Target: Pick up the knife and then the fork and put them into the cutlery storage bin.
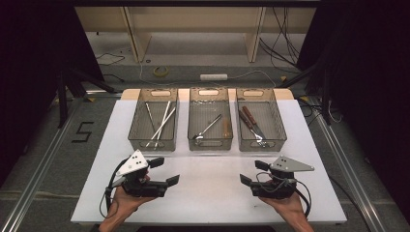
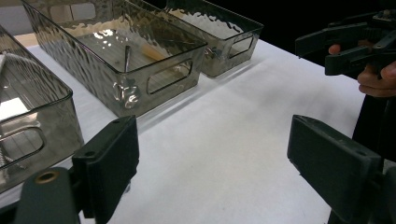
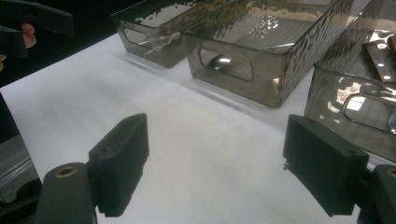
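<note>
Looking down from the high view: white surface (image 1: pixel 208 188) carrying three clear grey bins in a row at its far side. Left bin (image 1: pixel 153 119) holds pale chopsticks (image 1: pixel 162 123); middle bin (image 1: pixel 210 118) holds a metal spoon (image 1: pixel 207 129) and a wooden-handled piece; right bin (image 1: pixel 260 119) holds brown-handled cutlery (image 1: pixel 252 124). Left tongs (image 1: pixel 164 172) and right tongs (image 1: pixel 252 173), each held in a hand near the front edge, well apart, both open and empty, pointing toward each other.

Left gripper view: own left tongs (image 2: pixel 212 154) spread wide over bare surface, gripping nothing; middle bin (image 2: pixel 116 56) just ahead with the spoon handle inside; right tongs (image 2: pixel 345 44) farther off, open.

Right gripper view: own right tongs (image 3: pixel 217 158) spread wide, empty, above the surface; middle bin (image 3: pixel 247 46) ahead, right bin (image 3: pixel 355 102) at the side with brown handles inside.
</note>
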`<state>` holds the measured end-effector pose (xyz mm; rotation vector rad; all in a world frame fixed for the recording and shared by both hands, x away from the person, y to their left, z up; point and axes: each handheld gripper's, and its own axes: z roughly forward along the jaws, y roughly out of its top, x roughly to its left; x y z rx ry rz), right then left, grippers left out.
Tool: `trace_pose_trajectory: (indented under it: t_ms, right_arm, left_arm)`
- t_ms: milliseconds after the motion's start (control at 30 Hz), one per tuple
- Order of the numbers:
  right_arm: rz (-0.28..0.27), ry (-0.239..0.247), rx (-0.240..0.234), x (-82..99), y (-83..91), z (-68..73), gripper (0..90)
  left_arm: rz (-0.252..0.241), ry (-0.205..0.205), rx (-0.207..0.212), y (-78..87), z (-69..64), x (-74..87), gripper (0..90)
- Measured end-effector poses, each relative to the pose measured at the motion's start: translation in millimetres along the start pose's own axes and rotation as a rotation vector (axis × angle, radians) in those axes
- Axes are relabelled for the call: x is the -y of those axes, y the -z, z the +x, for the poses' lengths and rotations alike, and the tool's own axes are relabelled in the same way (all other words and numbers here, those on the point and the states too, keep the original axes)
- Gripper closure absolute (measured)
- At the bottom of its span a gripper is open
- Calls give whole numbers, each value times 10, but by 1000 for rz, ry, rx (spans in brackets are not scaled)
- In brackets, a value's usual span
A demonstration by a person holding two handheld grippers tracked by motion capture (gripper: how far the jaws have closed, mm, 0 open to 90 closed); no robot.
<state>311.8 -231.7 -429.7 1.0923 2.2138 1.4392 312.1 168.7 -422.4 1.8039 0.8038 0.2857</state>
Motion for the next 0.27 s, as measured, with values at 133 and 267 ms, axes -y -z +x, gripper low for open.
trace_pose_trajectory:
  t_ms: [133, 267]
  right_arm:
    - [1, 1, 1, -1, 0, 0, 233]
    - [2, 2, 2, -2, 0, 0, 231]
  left_arm:
    - [1, -1, 0, -1, 0, 0, 161]
    - [2, -2, 0, -1, 1, 0, 162]
